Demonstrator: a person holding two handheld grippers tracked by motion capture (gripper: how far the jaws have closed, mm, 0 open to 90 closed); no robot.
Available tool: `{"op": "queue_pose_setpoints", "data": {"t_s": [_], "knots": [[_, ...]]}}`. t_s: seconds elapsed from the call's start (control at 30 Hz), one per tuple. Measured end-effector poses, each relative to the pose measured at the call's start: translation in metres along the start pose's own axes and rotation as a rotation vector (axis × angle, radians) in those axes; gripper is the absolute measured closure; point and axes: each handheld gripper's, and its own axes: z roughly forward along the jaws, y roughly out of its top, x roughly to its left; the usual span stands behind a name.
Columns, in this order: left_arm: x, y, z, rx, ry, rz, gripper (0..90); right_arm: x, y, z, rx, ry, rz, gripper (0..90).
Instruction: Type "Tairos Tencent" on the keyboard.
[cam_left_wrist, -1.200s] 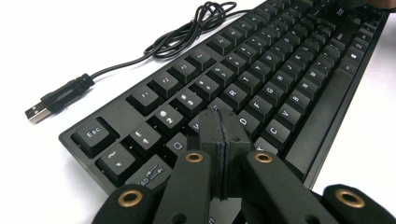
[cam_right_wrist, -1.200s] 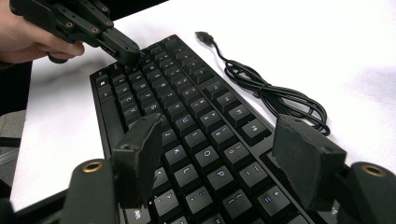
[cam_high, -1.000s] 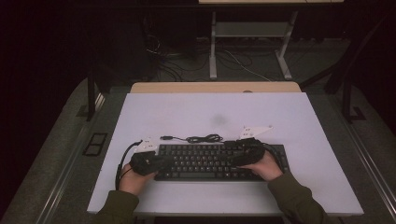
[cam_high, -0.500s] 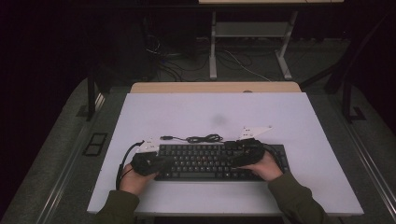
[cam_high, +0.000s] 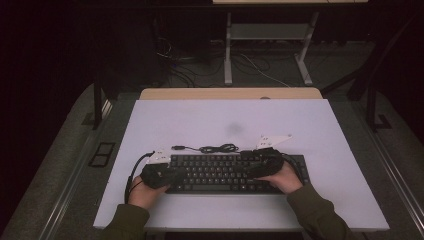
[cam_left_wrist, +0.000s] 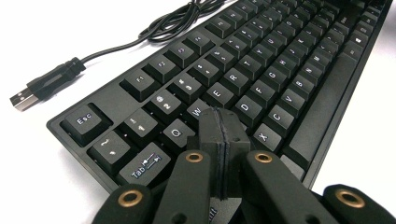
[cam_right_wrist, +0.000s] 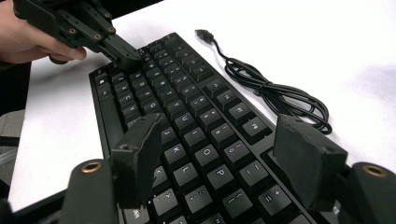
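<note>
We see both hands low at the near edge of the white table (cam_high: 320, 125), the left gripper (cam_left_wrist: 219, 135) squeezed tight over the left keys of the black keyboard (cam_high: 220, 172), the right gripper (cam_right_wrist: 219, 154) spread wide over its right keys.

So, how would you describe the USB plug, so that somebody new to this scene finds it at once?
Start at the white table, then find the black keyboard near its front edge. Behind the keyboard's far side lies a bundled black cable. Follow it leftward: the USB plug is its loose end, with a silver metal tip, connected to nothing.
</note>
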Motion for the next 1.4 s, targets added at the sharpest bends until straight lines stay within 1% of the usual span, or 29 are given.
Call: {"op": "queue_pose_setpoints", "data": {"t_s": [0.13,0.3,0.43,0.53,0.67,0.83,0.9,1.1,1.13,1.17,1.27,1.3,1.33,1.4], "knots": [[0.0,0.001,-0.001,-0.018,-0.006,-0.001,88.7,0.0,0.001,0.0,-0.007,0.001,-0.002,32.2],[-0.002,0.001,-0.001,-0.014,-0.004,0.009,86.4,0.0,0.003,0.001,-0.007,0.004,-0.001,32.1],[-0.003,0.002,-0.003,-0.036,-0.002,-0.006,81.1,0.0,0.003,0.003,-0.009,0.007,-0.001,32.1],[-0.002,0.003,-0.004,-0.059,-0.011,-0.021,76.0,0.0,0.003,0.004,-0.008,0.007,-0.001,32.1],[-0.002,0.004,-0.004,-0.075,-0.015,-0.036,66.9,0.0,0.004,0.005,-0.008,0.011,0.002,32.4],[-0.003,0.004,-0.001,-0.082,-0.005,-0.035,52.8,0.0,0.004,0.007,-0.007,0.012,0.003,32.4],[-0.004,0.005,0.001,-0.084,0.003,-0.03,48.5,0.0,0.004,0.008,-0.008,0.01,0.004,32.5],[-0.004,0.006,0.004,-0.088,0.014,-0.037,34.2,-0.001,0.006,0.009,-0.003,0.013,0.009,32.7],[-0.005,0.007,0.005,-0.091,0.018,-0.042,29.4,-0.001,0.007,0.011,-0.006,0.013,0.007,33.0],[-0.005,0.007,0.005,-0.097,0.02,-0.048,29.4,-0.001,0.007,0.011,-0.006,0.013,0.007,33.0],[-0.006,0.008,0.006,-0.104,0.032,-0.052,22.7,-0.001,0.009,0.013,-0.008,0.011,0.009,33.5],[-0.006,0.008,0.006,-0.107,0.037,-0.056,18.3,-0.002,0.009,0.014,-0.005,0.013,0.008,34.2],[-0.006,0.008,0.006,-0.11,0.039,-0.057,18.3,-0.002,0.009,0.014,-0.005,0.013,0.008,34.2],[-0.006,0.009,0.006,-0.114,0.041,-0.056,15.2,-0.002,0.01,0.015,-0.005,0.013,0.012,35.2]]}}
